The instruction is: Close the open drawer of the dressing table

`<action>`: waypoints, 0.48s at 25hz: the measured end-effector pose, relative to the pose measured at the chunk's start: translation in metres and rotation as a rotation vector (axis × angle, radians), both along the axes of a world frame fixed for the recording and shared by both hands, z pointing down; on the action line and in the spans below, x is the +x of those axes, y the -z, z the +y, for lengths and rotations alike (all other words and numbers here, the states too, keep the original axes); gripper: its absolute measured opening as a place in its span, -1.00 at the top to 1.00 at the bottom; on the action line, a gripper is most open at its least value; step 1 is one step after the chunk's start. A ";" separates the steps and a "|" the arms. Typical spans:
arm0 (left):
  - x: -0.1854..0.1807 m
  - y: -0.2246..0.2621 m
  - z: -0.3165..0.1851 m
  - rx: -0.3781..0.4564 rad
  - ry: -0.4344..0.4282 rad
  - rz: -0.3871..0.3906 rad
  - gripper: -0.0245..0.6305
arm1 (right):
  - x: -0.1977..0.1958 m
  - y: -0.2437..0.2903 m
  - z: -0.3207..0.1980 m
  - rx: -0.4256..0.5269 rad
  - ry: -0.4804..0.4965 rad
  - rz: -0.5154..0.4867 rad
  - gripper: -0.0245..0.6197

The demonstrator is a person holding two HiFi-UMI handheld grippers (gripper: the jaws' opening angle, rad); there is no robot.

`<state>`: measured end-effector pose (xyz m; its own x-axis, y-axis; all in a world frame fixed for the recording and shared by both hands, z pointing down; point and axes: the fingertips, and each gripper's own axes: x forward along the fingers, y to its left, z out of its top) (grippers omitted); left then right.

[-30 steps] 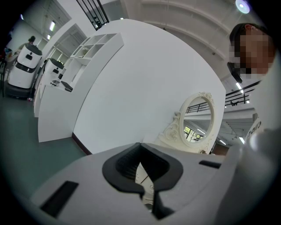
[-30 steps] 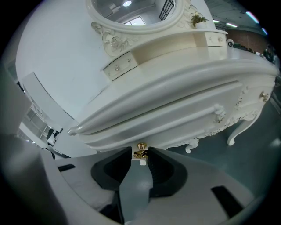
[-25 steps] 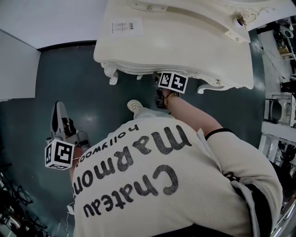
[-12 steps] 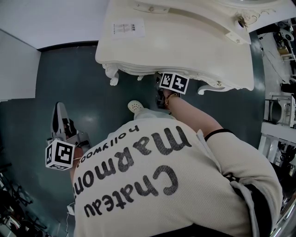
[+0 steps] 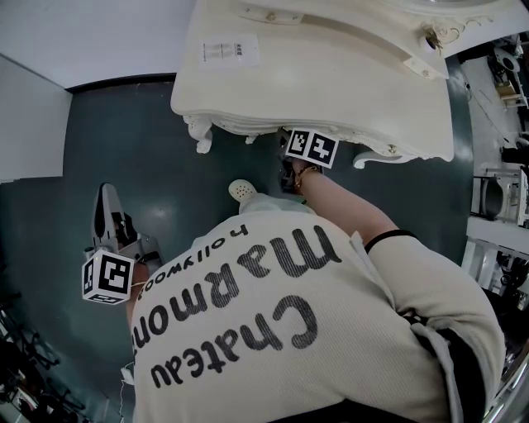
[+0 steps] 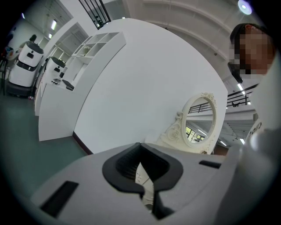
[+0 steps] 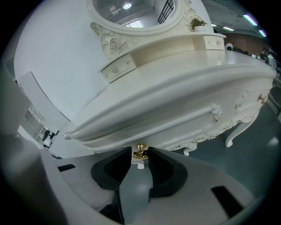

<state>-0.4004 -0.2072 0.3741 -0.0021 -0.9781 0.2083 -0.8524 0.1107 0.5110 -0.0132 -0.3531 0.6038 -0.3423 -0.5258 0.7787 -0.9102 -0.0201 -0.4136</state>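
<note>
The cream dressing table (image 5: 331, 74) fills the top of the head view, and its oval mirror (image 7: 131, 13) rises behind it. Its curved drawer front (image 7: 184, 116) sits just under the tabletop edge, carrying a small gold knob (image 7: 140, 150). My right gripper (image 7: 140, 154) points down at that knob, with a dark pad pressed on each side of it. In the head view the right gripper (image 5: 288, 172) reaches under the table's front edge. My left gripper (image 5: 102, 198) hangs away at the left over the green floor, jaws together and holding nothing. The left gripper (image 6: 142, 171) faces the mirror (image 6: 198, 118).
A carved table leg (image 5: 198, 136) stands at the front left, another (image 5: 372, 155) at the front right. The person's white shoe (image 5: 241, 189) rests on the floor before the table. A white partition (image 5: 33, 116) lies at the left, and racks of equipment (image 5: 504, 198) at the right.
</note>
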 end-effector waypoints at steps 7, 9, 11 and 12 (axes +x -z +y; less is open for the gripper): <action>-0.004 0.000 0.001 0.000 0.015 0.009 0.91 | 0.000 0.001 -0.003 0.001 -0.008 0.010 0.50; -0.005 0.000 0.001 -0.001 0.013 0.006 0.91 | 0.000 0.001 -0.003 0.002 -0.010 0.013 0.50; -0.007 -0.001 0.000 -0.001 0.011 0.004 0.91 | 0.000 0.000 -0.005 0.004 -0.014 0.016 0.50; -0.008 -0.001 0.000 -0.001 0.012 0.005 0.91 | 0.000 0.000 -0.006 0.004 -0.016 0.018 0.50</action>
